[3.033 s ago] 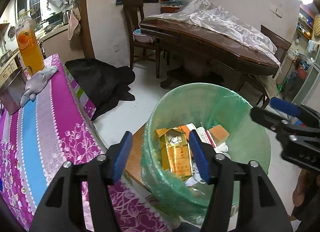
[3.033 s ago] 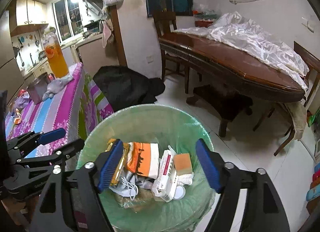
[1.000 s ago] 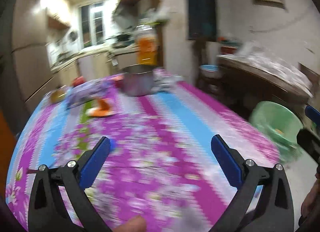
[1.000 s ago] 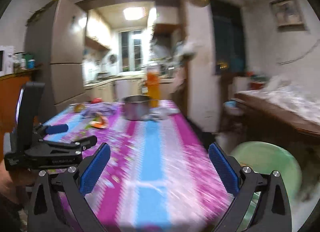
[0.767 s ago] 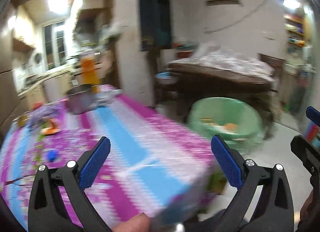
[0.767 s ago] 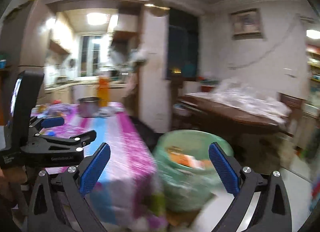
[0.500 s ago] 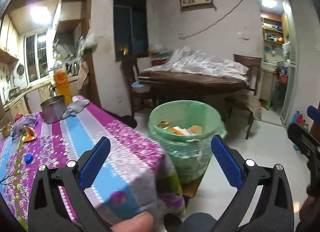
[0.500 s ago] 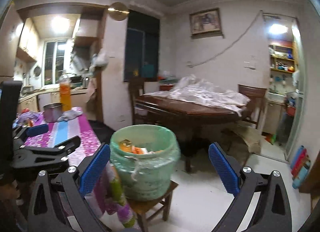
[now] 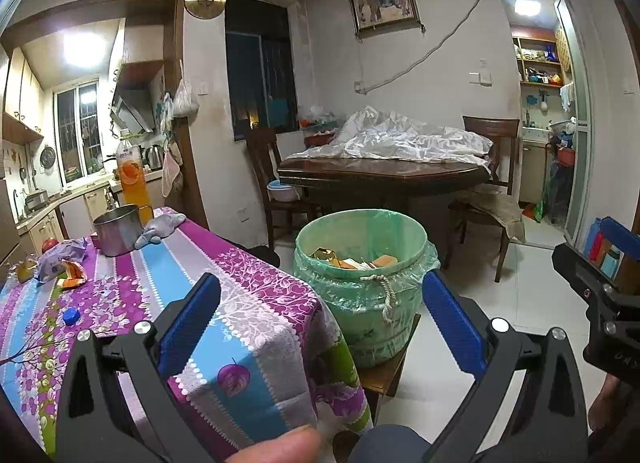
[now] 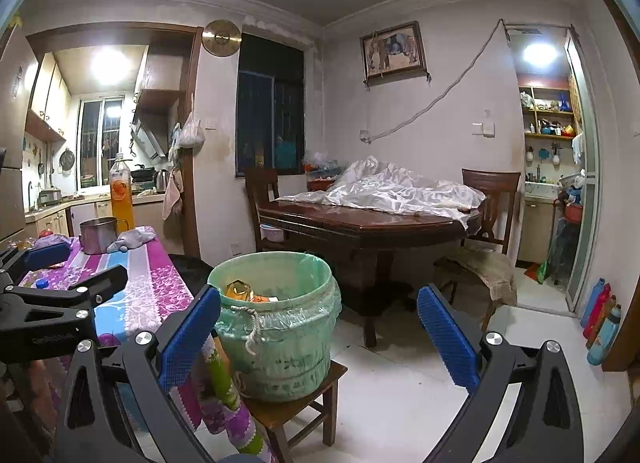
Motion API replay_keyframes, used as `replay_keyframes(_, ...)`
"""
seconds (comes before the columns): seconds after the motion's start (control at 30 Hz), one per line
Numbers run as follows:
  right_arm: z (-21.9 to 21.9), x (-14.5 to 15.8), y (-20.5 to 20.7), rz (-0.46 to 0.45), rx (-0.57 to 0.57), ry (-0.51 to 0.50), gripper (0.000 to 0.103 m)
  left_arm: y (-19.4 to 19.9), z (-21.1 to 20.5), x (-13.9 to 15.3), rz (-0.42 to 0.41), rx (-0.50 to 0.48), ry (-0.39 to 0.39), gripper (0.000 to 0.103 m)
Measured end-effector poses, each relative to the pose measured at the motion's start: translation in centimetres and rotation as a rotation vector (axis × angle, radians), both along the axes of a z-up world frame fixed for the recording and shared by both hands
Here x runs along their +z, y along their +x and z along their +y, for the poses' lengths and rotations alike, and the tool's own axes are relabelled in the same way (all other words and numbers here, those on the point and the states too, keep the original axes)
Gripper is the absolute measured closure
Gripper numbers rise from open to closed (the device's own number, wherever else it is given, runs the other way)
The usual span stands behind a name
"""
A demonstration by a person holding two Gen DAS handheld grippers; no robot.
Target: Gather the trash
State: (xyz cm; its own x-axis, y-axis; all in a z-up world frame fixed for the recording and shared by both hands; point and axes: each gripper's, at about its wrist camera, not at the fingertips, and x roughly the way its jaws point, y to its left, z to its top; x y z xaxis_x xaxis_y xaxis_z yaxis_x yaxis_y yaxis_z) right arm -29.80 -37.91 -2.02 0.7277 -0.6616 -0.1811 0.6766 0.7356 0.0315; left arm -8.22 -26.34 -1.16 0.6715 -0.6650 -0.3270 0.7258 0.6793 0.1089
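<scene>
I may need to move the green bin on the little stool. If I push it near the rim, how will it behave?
The bin sits high on a small stool, so a rim push could tip it. Only part full, probably light. The plastic liner may slip.

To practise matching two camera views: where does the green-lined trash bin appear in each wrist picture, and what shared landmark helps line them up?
Left wrist: trash bin centre, between the open fingers.
Right wrist: trash bin left of centre, on a wooden stool.
Shared landmark: the orange drink bottle.
</scene>
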Motion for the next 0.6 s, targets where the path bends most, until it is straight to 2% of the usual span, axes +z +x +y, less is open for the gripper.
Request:
replay_keyframes(0.17,-0.09,-0.1,-0.24,-0.017,0.004,-0.007,0.005,-0.52,-0.19,0.2,-0.031,0.003,-0.022,0.006)
replay_keyframes(0.6,-0.86,-0.23,0.02,-0.02,0.002,0.011,0.005,-0.55,-0.61,0.31,-0.038,0.002,-0.03,0.006)
